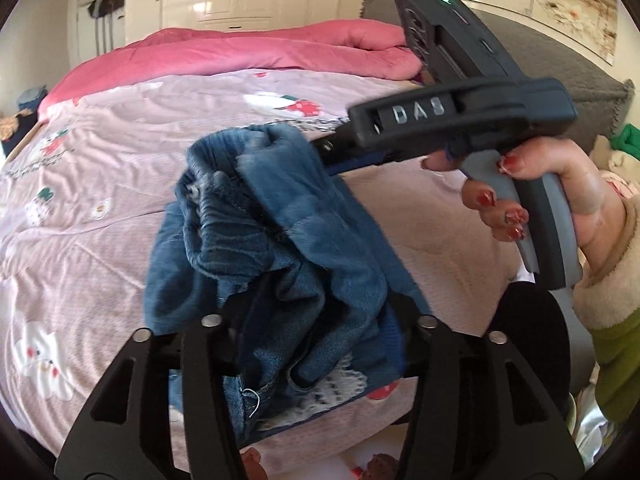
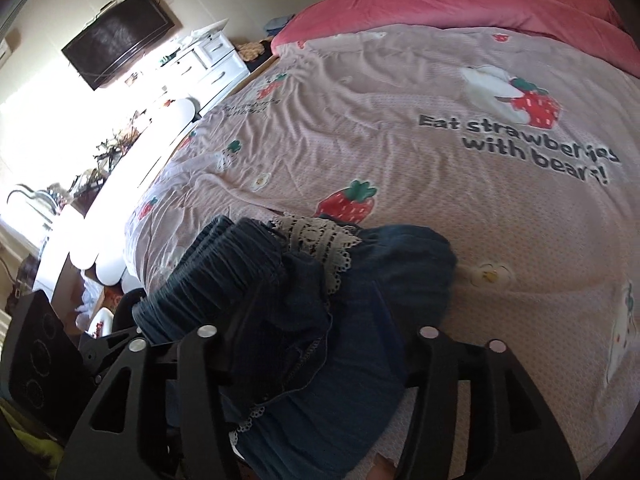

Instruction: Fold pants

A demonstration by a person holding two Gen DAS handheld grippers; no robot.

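- Denim fills the bottom centre of both views: the pants (image 1: pixel 280 248) hang bunched, lifted off the bed (image 1: pixel 100 208), draped right over our left claw (image 1: pixel 320 322).
- Left claw's fingers stand apart around a thick wad of cloth; whether they pinch it or merely carry it, we cannot tell, since the fabric hides the tips.
- Over at centre right of the left view, the right claw (image 1: pixel 320 148) reaches into the upper edge of the bundle, and it looks clamped on the pants near the gathered waistband, with the right hand (image 1: pixel 560 192) squeezing the handle.
- From the right wrist view, the pants (image 2: pixel 320 320) are heaped between our own fingers at lower centre, lace trim (image 2: pixel 316 240) showing just above, strawberry-print sheet beyond.
- How we'd play this step: the garment's a crumpled lump, so we judge it needs shaking out and spreading flat on the bed first.
- Keep the two grips well apart along the waistband, pull it taut, then lay the legs straight before any fold.
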